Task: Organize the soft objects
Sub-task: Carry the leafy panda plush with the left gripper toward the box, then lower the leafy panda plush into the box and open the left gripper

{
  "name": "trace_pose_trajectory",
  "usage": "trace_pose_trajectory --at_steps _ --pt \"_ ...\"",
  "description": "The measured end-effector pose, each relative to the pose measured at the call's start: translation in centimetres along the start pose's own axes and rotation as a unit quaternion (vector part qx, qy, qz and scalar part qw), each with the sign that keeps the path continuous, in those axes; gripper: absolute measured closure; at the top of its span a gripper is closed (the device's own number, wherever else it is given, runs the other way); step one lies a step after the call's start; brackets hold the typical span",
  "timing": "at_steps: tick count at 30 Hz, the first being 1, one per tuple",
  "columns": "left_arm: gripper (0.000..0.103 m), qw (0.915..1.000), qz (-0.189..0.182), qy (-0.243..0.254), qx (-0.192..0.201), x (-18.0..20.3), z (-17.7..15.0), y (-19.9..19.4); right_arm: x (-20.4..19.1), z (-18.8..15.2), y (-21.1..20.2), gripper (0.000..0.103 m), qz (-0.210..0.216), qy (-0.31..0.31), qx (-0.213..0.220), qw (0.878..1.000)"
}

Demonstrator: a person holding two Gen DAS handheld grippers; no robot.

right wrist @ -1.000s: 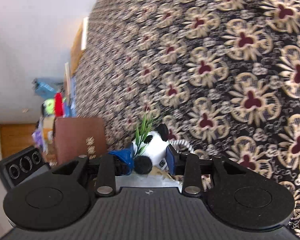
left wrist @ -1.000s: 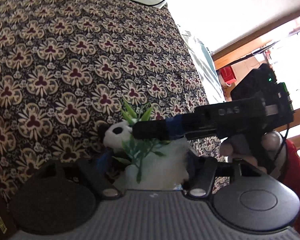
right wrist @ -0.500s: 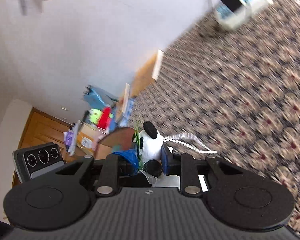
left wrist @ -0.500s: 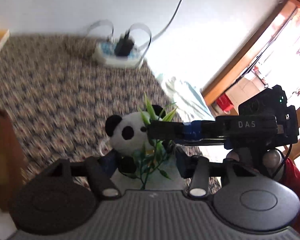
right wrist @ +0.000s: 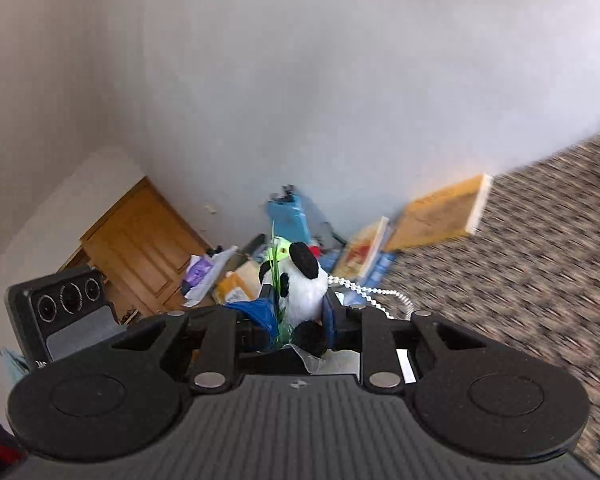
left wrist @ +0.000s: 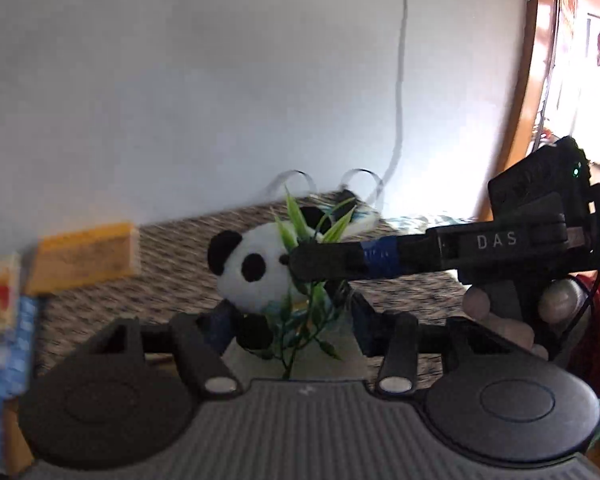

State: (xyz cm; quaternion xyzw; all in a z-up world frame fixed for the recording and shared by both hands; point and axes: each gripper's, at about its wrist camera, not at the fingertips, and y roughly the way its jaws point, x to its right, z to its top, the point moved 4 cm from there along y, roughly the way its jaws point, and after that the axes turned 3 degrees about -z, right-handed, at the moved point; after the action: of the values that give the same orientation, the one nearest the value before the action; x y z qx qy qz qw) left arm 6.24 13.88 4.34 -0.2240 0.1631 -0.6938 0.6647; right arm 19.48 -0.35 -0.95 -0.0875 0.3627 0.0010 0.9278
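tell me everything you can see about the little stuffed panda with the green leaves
The small white plush panda toy has black ears, black eye patches and black limbs, with green artificial bamboo leaves across its front. It is held upright above the patterned cloth, between the left claw fingers, while the right claw clamps it; a white bead string trails off it.

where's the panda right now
The panda is low in the centre of both wrist views, lifted clear of the patterned bedspread, between the left gripper fingers, with the right gripper clamped on it from the side.
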Motion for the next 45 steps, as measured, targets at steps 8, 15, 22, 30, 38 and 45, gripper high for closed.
trace_pose_trajectory --at_steps 8,15,22,30,38,45 --pt "0.055 0.9986 0.042 0.028 -0.014 -8.6 -2.1 -3.4 -2.8 -1.3 9.2 0.097 0.033 -0.009 0.010 0.999" --pt "0.055 0.9971 0.020 0.028 -0.069 -12.4 -7.4 0.3 -2.1 -4.6 13.6 0.097 -0.032 -0.044 -0.034 0.998" --pt "0.048 0.9833 0.033 0.094 -0.153 -13.1 -12.6 4.2 -1.4 -7.5 16.2 0.097 -0.103 -0.089 -0.131 0.982" --pt "0.035 0.9805 0.013 0.094 -0.172 -14.0 -13.3 3.9 -0.7 -9.1 17.6 0.092 -0.174 -0.048 -0.183 0.966" --pt "0.023 0.9845 -0.020 0.071 -0.159 -13.7 -11.9 0.5 -1.2 -8.9 15.7 0.092 -0.216 0.014 -0.159 0.963" --pt "0.019 0.9936 0.009 0.024 -0.110 -12.6 -10.3 -3.9 -5.0 -9.6 12.4 0.092 -0.315 -0.058 -0.111 0.941"
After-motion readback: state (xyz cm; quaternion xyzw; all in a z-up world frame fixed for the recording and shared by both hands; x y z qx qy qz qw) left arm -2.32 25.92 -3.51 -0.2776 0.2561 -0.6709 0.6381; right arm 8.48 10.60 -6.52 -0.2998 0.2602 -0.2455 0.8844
